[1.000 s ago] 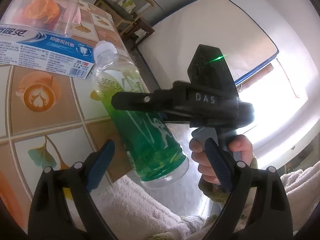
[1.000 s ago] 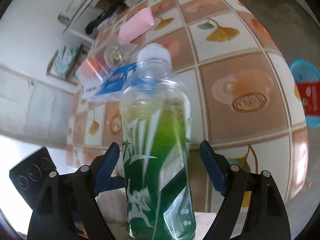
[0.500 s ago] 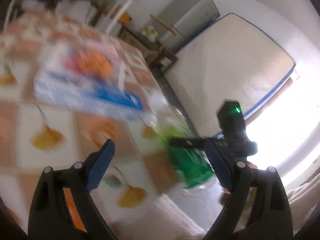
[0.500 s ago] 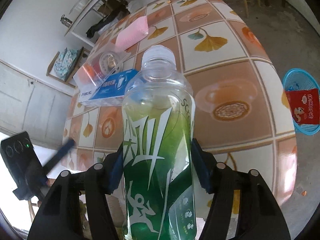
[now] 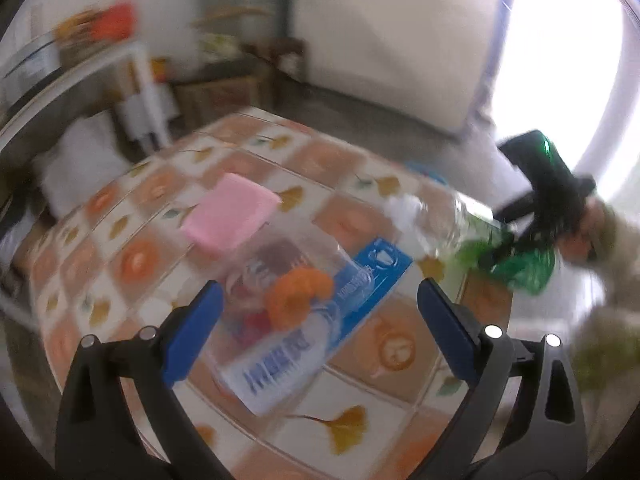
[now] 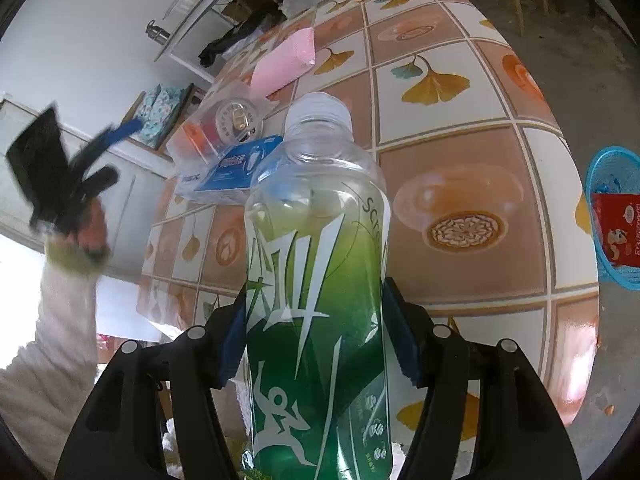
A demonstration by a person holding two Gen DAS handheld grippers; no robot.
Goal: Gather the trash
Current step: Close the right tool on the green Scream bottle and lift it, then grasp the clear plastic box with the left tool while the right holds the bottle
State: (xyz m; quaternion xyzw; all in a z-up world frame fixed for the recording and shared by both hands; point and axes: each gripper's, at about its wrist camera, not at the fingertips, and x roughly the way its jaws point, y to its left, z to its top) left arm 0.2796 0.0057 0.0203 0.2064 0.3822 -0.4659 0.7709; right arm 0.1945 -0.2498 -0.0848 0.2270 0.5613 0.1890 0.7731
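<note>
The bottle (image 6: 316, 280) sits clamped in my right gripper (image 6: 316, 344), jaws pressing its labelled waist, cap pointing out over the worktop (image 6: 460, 160). It looks empty, so I judge it light, thin-walled and easy to crush or let slide; the waist seems the right hold, firm but not hard. My left gripper (image 5: 316, 312) hangs with jaws wide apart above a blue box (image 5: 304, 336) and a clear tub (image 5: 280, 272) lying on it, a pink sponge (image 5: 230, 216) just beyond. On the floor past the worktop's edge stands a blue basket (image 6: 612, 216), the likely bin.
</note>
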